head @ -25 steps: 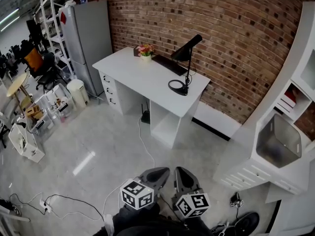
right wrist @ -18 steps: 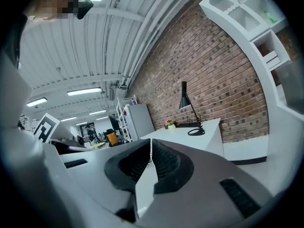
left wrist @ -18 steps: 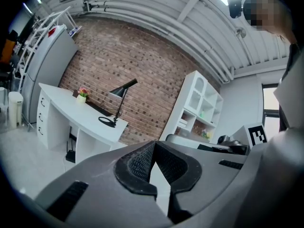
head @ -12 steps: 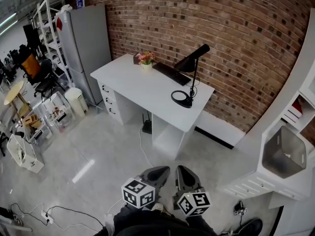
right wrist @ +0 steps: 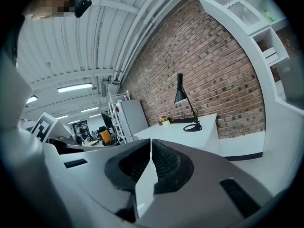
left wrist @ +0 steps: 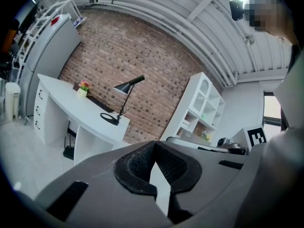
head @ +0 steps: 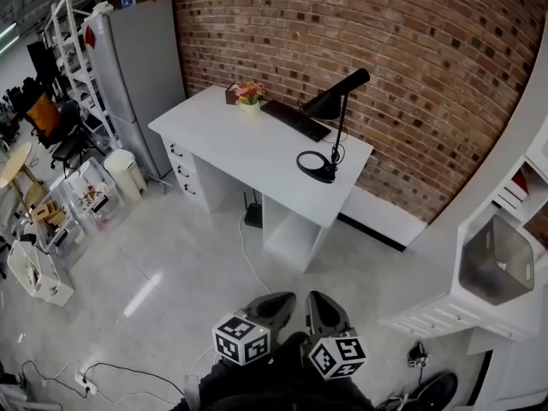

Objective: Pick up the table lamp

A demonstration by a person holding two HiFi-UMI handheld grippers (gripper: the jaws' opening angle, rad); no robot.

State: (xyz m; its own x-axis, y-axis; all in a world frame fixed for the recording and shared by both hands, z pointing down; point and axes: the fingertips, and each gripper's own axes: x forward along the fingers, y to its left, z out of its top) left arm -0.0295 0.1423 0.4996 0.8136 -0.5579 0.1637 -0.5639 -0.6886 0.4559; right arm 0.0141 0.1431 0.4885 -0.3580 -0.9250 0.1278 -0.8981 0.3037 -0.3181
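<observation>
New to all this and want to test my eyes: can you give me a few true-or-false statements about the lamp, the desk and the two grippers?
1. The black table lamp stands upright on the white desk. True.
2. The left gripper holds the lamp. False: its jaws are shut on nothing, far from the desk.
3. The right gripper has its jaws wide open. False: they are shut.
4. A small flower pot sits on the desk near the brick wall. True.
</observation>
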